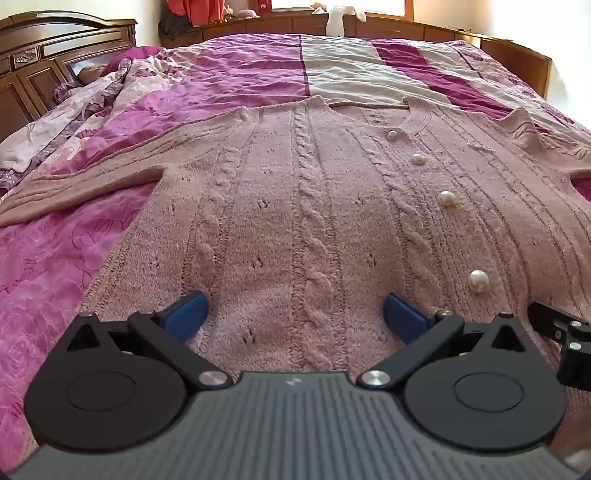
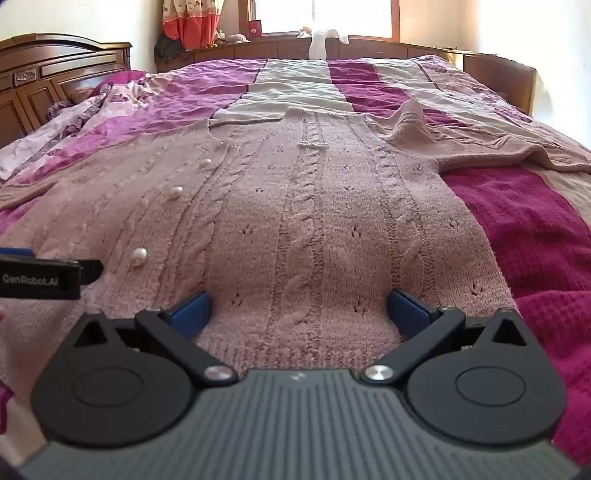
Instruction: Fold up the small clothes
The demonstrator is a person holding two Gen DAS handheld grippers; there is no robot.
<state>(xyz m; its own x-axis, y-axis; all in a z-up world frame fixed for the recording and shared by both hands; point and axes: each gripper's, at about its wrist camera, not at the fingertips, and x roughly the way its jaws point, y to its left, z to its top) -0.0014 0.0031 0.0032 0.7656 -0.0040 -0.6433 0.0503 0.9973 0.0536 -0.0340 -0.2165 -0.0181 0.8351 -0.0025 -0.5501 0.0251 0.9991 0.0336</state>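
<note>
A pink cable-knit cardigan (image 1: 317, 206) with pearl buttons (image 1: 479, 280) lies flat and face up on the bed, hem towards me, sleeves spread to both sides. My left gripper (image 1: 295, 317) is open, its blue pads (image 1: 188, 314) resting wide apart on the hem's left half. My right gripper (image 2: 299, 314) is open too, its blue pads (image 2: 408, 312) spread over the hem's right half of the cardigan (image 2: 314, 229). Each gripper shows at the edge of the other's view: the right one (image 1: 561, 336), the left one (image 2: 40, 277).
The bed has a magenta and beige patchwork cover (image 1: 258, 77). A crumpled floral quilt (image 1: 74, 110) lies at the far left by the wooden headboard (image 1: 33, 62). A wooden ledge with a white soft toy (image 1: 338, 18) runs along the far side under the window.
</note>
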